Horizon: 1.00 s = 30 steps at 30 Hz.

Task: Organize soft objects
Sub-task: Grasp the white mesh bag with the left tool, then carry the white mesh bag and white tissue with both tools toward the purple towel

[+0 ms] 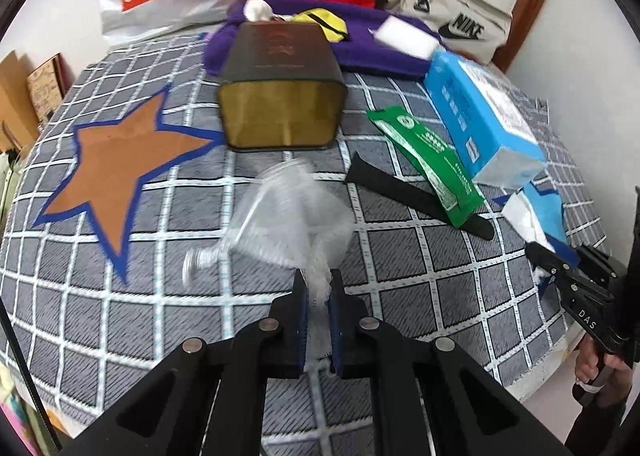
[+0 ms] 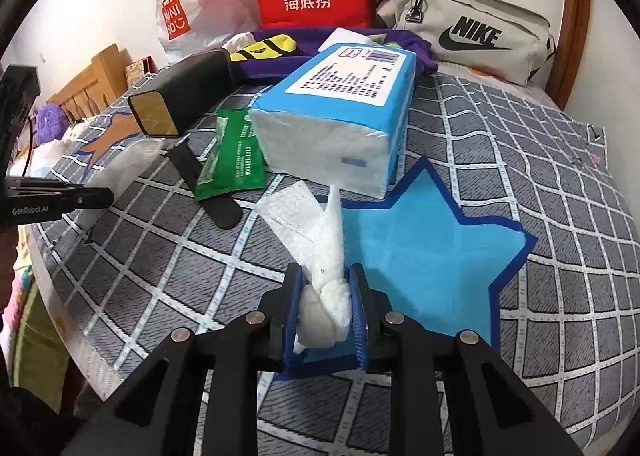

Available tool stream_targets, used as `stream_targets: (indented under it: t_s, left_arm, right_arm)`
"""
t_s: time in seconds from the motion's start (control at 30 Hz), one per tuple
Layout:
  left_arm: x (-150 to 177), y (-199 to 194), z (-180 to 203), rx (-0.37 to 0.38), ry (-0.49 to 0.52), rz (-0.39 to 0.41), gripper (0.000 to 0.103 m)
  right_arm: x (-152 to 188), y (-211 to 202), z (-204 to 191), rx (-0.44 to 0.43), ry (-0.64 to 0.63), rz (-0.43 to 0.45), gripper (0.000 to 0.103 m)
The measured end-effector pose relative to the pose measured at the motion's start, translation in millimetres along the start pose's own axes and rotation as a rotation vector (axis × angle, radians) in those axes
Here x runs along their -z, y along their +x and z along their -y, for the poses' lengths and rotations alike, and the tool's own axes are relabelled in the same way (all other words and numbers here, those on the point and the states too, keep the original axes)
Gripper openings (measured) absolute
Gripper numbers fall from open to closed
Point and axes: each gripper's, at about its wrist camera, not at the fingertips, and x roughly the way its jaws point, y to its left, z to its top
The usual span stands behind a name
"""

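Holding a soft thing in each claw, I judge I'm at the carrying step, with both pieces picked up and neither yet put down. My left claw [image 1: 318,312] is clenched on the gathered neck of a sheer mesh pouch [image 1: 292,216], which hangs blurred ahead of the fingers over the checked bedspread [image 1: 420,276], between the brown star patch [image 1: 120,164] and the dark tin box [image 1: 280,96] lying on its side. My right claw [image 2: 325,308] is clamped on a knotted white tissue [image 2: 320,256]; the knot sits between the blue pads and the loose end stands up beyond them, just over the edge of the blue star patch [image 2: 420,256].

Next, I think, each piece wants carrying to its star and letting go there. The tissue is all but over the blue one already, so a small lowering and a release should do. The pouch needs a sideways carry toward the brown star, kept clear of the tin box. Which star takes which is my guess.

Both claws point steeply down at the bed. In the left view the right claw [image 1: 548,264] shows at the far right edge, with the person's hand [image 1: 596,368] below it.
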Motion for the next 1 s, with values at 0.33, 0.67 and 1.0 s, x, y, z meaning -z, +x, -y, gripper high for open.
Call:
stream_targets:
  t_s: [0.33, 0.67, 1.0]
  left_arm:
    - [-7.9, -38.1, -9.2, 0.038, -0.039, 0.087, 0.010]
    - [-22.3, -71.5, -4.1, 0.061, -0.042, 0.157, 0.010]
    - [-40.9, -94.5, -0.3, 0.069, -0.045, 0.209, 0.010]
  right_arm:
    - [-14.9, -29.3, -5.0, -0.035, 0.028, 0.040, 0.023]
    - [-37.9, -64.8, -4.1, -0.043, 0.036, 0.105, 0.023]
    - [-68.3, -88.1, -3.4, -0.042, 0.020, 0.166, 0.023]
